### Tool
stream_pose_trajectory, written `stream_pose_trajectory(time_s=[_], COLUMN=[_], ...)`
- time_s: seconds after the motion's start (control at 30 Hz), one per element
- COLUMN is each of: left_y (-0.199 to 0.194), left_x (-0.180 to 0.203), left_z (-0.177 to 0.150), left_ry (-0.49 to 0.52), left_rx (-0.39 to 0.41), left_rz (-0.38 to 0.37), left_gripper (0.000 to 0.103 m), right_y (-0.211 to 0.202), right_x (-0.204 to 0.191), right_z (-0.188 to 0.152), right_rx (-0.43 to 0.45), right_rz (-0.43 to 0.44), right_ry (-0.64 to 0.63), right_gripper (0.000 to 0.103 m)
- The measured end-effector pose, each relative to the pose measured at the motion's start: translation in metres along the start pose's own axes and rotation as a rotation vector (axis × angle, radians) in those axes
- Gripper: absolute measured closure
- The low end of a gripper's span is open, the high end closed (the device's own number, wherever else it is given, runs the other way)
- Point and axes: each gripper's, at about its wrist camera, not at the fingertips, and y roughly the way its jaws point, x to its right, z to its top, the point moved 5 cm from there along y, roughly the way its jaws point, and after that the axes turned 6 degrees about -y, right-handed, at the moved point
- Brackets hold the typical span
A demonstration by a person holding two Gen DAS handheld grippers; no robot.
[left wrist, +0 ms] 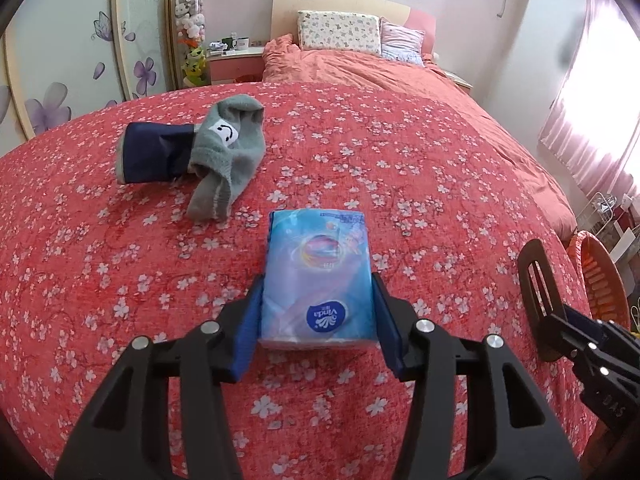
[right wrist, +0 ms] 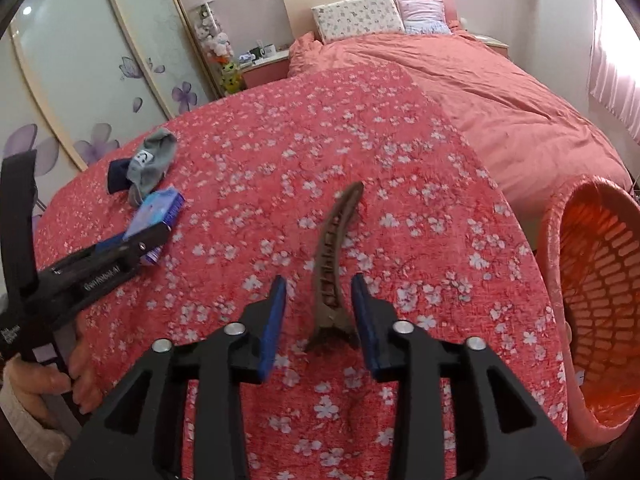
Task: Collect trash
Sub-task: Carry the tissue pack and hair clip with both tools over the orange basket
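A blue Vinda tissue pack (left wrist: 320, 272) rests on the red flowered bedspread (left wrist: 120, 280). My left gripper (left wrist: 318, 278) is shut on it, a blue pad pressed against each long side. The right wrist view shows the same pack (right wrist: 160, 208) in the left gripper (right wrist: 154, 236) at the left. A brown hair clip (right wrist: 332, 256) lies on the bedspread (right wrist: 260, 160) between the fingers of my right gripper (right wrist: 319, 280). That gripper is open, with a gap on both sides of the clip.
A grey sock (left wrist: 228, 148) with a smiley patch lies on a navy cloth (left wrist: 156, 152) beyond the pack. An orange mesh basket (right wrist: 552, 240) stands at the bed's right edge. A person's hand (right wrist: 60, 380) holds the left gripper's handle. Pillows and a quilt lie further back.
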Motion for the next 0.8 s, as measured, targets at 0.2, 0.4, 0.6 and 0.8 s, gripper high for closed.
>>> stream_pose_trajectory(time_s=[0.2,0.4,0.6,0.8], left_y=[0.002,0.004,0.010,0.005], left_x=[0.003,0.008,0.016,0.016], left_z=[0.001,0.001,0.003,0.003], left_ry=[-0.001,0.009,0.014,0.017], left_rx=[-0.002,-0.001,-0.003,0.012], left_rz=[-0.005,-0.006,0.030,-0.004], left_gripper=[0.053,0.052,0.052,0.054], right_y=[0.006,0.004,-0.007,-0.019], right_x=[-0.003,0.002,0.005,0.009], right_z=[0.007,0.001,0.001,0.005], right_rx=[-0.011,-0.010,0.019,0.049], right_rz=[-0.021,-0.038,-0.042,-0.042], right_ry=[-0.003,-0.012,-0.013,-0.002], right_gripper=[0.076,0.089,0.089,0.089])
